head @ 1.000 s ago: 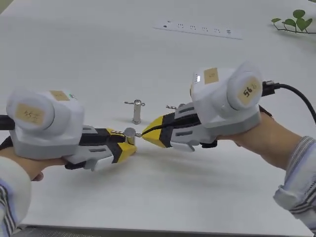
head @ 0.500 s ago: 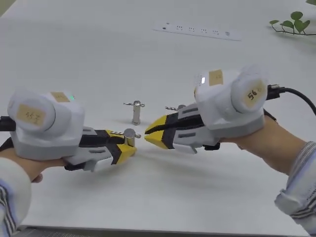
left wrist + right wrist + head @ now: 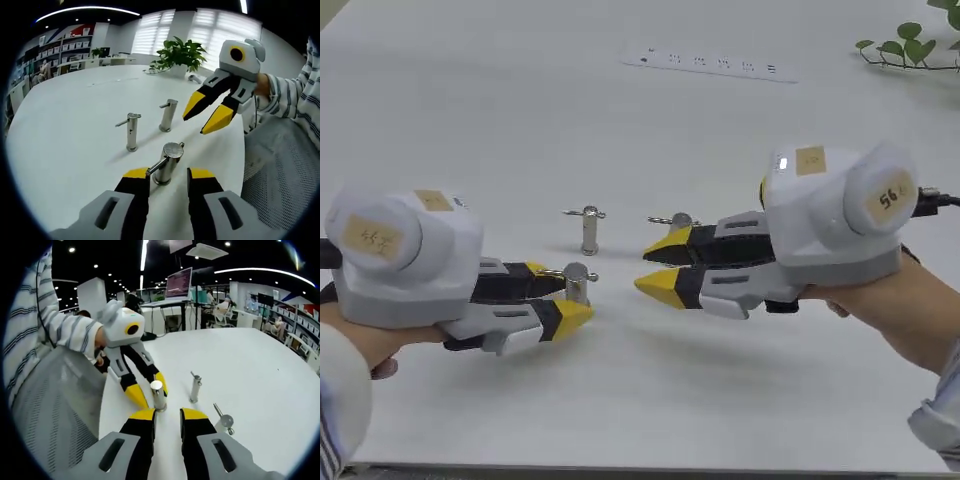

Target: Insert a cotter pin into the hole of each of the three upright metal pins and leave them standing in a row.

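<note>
In the head view, the front metal pin (image 3: 578, 284) stands upright on the white table (image 3: 620, 400) between the parted jaws of the left gripper (image 3: 565, 292), with a cotter pin (image 3: 553, 270) through its top. Just behind it stands the middle metal pin (image 3: 589, 232). The third metal pin (image 3: 681, 221) is to the right of that one, partly hidden by the upper jaw of the right gripper (image 3: 655, 266). That gripper's jaws gape open and empty, a little to the right of the front pin. A power strip (image 3: 708, 63) lies well beyond the front pin. In the left gripper view, the front pin (image 3: 167, 162) sits between the yellow tips with a gap on each side, and its cotter pin reaches the left-hand tip. The other two pins stand beyond it, each crossed by a cotter pin, and the right gripper (image 3: 202, 116) hangs open above and to the right. In the right gripper view, the front pin (image 3: 158, 395) stands just ahead of the spread jaws, and the left gripper (image 3: 148, 389) flanks it from behind.
</note>
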### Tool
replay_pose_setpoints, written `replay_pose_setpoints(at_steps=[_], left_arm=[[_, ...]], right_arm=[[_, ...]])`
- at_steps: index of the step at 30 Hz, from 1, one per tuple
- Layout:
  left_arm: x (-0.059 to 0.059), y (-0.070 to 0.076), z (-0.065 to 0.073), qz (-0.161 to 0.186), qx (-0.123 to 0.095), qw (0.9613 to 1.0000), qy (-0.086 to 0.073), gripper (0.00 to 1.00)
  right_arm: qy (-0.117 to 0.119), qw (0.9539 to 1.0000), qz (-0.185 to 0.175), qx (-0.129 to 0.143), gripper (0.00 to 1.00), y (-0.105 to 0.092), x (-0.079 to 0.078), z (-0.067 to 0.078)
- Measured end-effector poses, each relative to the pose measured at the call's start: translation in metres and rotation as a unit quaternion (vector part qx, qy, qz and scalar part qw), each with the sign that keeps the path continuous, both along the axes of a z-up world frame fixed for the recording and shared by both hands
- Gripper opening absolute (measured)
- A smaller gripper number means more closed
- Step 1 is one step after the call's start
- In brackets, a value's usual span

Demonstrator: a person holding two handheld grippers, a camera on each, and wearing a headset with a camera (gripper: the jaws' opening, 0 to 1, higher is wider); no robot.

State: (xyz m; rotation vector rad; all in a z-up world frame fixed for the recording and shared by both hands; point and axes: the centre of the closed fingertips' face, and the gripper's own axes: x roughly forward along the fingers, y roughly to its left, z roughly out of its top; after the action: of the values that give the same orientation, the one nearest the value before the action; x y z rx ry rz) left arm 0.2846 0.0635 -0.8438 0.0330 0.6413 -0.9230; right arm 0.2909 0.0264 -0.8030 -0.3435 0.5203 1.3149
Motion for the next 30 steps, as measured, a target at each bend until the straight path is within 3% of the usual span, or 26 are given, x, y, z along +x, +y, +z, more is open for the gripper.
replay_pose_setpoints(at_steps=[4, 5, 6, 7, 10, 18, 23, 25, 28, 30], left_arm=[[-0.004, 0.006, 0.001, -0.005, 0.004, 1.0000, -0.002, 0.36], [-0.005, 0.004, 0.004, -0.003, -0.014, 0.9999, 0.000, 0.37], [-0.007, 0.001, 0.010, 0.005, -0.046, 0.9989, 0.011, 0.39], [-0.007, 0.001, 0.012, 0.006, -0.052, 0.9986, 0.011, 0.41], [-0.009, 0.007, 0.014, 0.004, -0.046, 0.9989, 0.003, 0.50], [-0.019, 0.014, 0.007, -0.004, -0.026, 0.9995, 0.015, 0.84], [-0.023, 0.017, 0.007, -0.002, -0.016, 0.9997, 0.016, 0.85], [-0.023, 0.018, 0.009, 0.002, -0.016, 0.9998, 0.009, 0.91], [-0.026, 0.018, 0.011, 0.001, -0.020, 0.9997, 0.017, 0.94], [-0.028, 0.018, 0.011, -0.001, -0.014, 0.9998, 0.013, 0.95]], right_arm=[[0.003, 0.9998, 0.012, 0.018, 0.26, 0.014, -0.005, 0.001], [0.005, 0.9997, 0.013, 0.019, 0.27, 0.016, -0.006, 0.001], [0.007, 0.9997, 0.015, 0.020, 0.28, 0.019, -0.007, 0.000], [0.008, 0.9996, 0.018, 0.020, 0.28, 0.020, -0.007, -0.001], [0.012, 0.9995, 0.024, 0.020, 0.30, 0.027, -0.008, -0.005], [0.017, 0.9990, 0.036, 0.020, 0.31, 0.039, -0.007, -0.012], [0.019, 0.9989, 0.037, 0.019, 0.30, 0.045, -0.005, -0.018], [0.022, 0.9988, 0.040, 0.020, 0.30, 0.048, -0.006, -0.020], [0.022, 0.9987, 0.041, 0.020, 0.29, 0.050, -0.006, -0.021], [0.021, 0.9987, 0.042, 0.020, 0.29, 0.050, -0.006, -0.022]])
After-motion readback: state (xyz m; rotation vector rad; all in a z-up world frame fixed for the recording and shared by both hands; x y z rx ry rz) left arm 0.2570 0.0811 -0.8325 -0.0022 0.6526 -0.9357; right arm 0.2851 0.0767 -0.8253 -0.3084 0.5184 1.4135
